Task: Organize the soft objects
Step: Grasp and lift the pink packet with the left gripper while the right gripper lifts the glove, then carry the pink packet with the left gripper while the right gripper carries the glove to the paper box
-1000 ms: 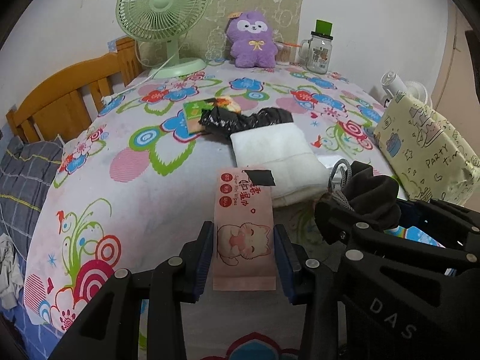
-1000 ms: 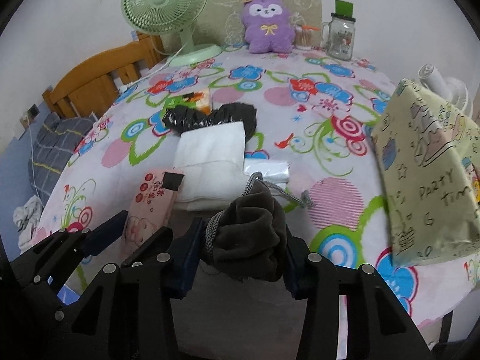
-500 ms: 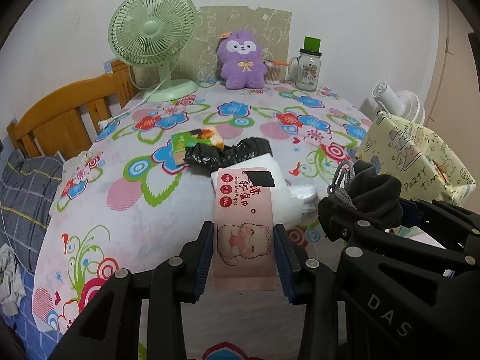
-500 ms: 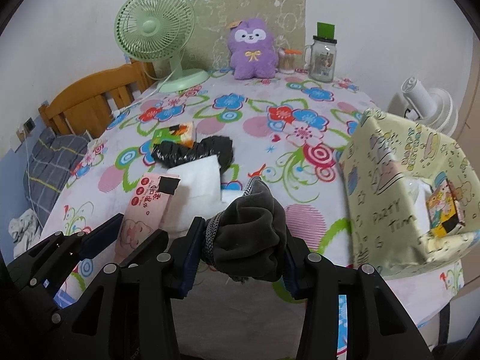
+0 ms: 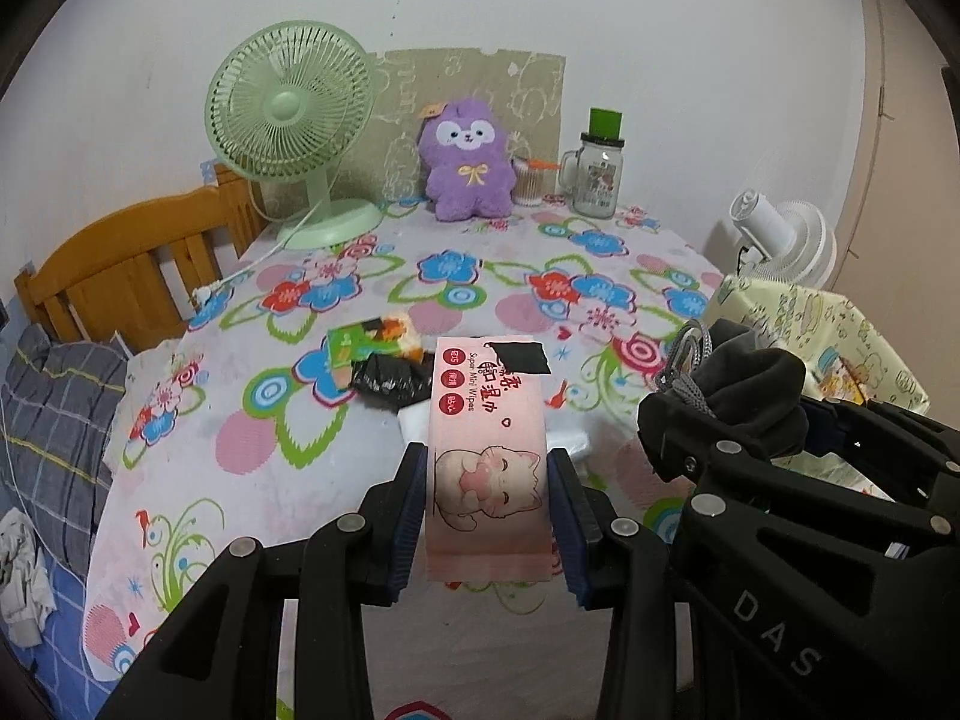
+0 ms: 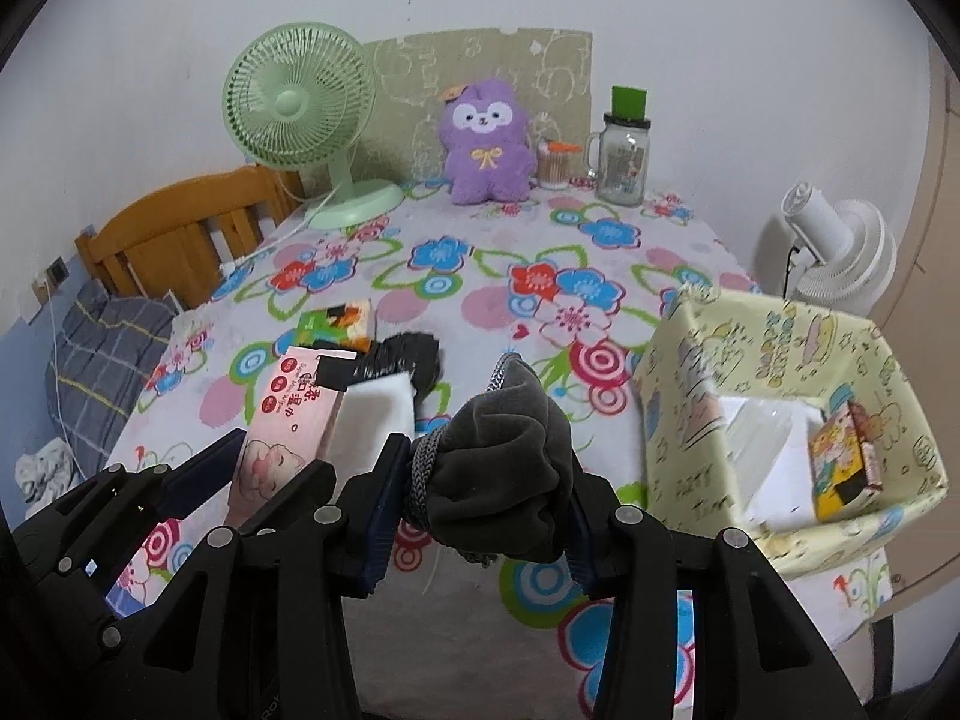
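My left gripper (image 5: 487,507) is shut on a pink pack of wet wipes (image 5: 487,450) with a cat print, held above the table; the pack also shows in the right wrist view (image 6: 288,420). My right gripper (image 6: 480,516) is shut on a dark grey cloth pouch (image 6: 504,462) with a grey cord, also held in the air; it shows in the left wrist view (image 5: 750,402). A yellow patterned fabric box (image 6: 684,414) stands open at the right, with a small colourful pack (image 6: 840,462) inside. On the table lie a white folded cloth (image 6: 378,414), a black bag (image 6: 408,360) and a green snack pack (image 6: 336,321).
A floral tablecloth (image 6: 480,264) covers the table. At the back stand a green fan (image 6: 300,114), a purple plush toy (image 6: 486,144), a glass jar (image 6: 624,162) and a cotton-swab pot (image 6: 555,165). A wooden chair (image 6: 180,240) is at left, a white fan (image 6: 840,252) at right.
Both grippers have risen and pulled back from the table, each keeping its object. The open top of the yellow box has come into the right wrist view.
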Tool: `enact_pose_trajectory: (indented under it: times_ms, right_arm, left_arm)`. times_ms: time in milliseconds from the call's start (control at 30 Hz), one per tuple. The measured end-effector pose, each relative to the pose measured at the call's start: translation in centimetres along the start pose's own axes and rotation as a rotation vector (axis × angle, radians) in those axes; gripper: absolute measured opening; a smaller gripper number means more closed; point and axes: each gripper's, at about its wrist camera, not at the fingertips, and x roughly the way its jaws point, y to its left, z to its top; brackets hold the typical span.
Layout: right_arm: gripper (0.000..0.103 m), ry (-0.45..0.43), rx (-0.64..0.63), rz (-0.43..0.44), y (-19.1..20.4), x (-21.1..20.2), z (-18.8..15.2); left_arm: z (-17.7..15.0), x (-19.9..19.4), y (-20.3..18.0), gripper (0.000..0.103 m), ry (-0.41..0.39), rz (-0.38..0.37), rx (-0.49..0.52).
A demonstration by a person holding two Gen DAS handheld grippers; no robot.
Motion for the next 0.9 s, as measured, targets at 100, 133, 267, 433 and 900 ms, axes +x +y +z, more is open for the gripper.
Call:
enact_pose_trajectory:
  times_ms: [100,133,267,433,900]
  right_arm:
    - [0.049,-0.02,-0.004,-0.008,-0.3,-0.7,0.6]
    - [0.049,-0.023,-0.003,-0.01,-0.4,-0.8,0.7]
    - [0.049,-0.036,0.004,-0.014,-1.1,-1.5,1.2]
    - [0.049,-0.052,0.014,-0.024,-1.8,-2.2,1.8]
    - [0.049,-0.095,0.036,-0.049,-4.2,-4.1,3.7]
  left_arm:
    - [0.7,-0.3,-0.4,0.04,-0.011,-0.002,0.003]
    - [0.9,-0.4,-0.5,0.04,-0.015,-0.003,0.005]
    - [1.6,-0.7,-1.1,0.04,-0.025,-0.005,0.014]
    - [2.4,-1.0,-1.8,0.04,-0.036,-0.011,0.025]
    - [4.6,-2.2,-4.4,0.04,-0.079,-0.032,0.053]
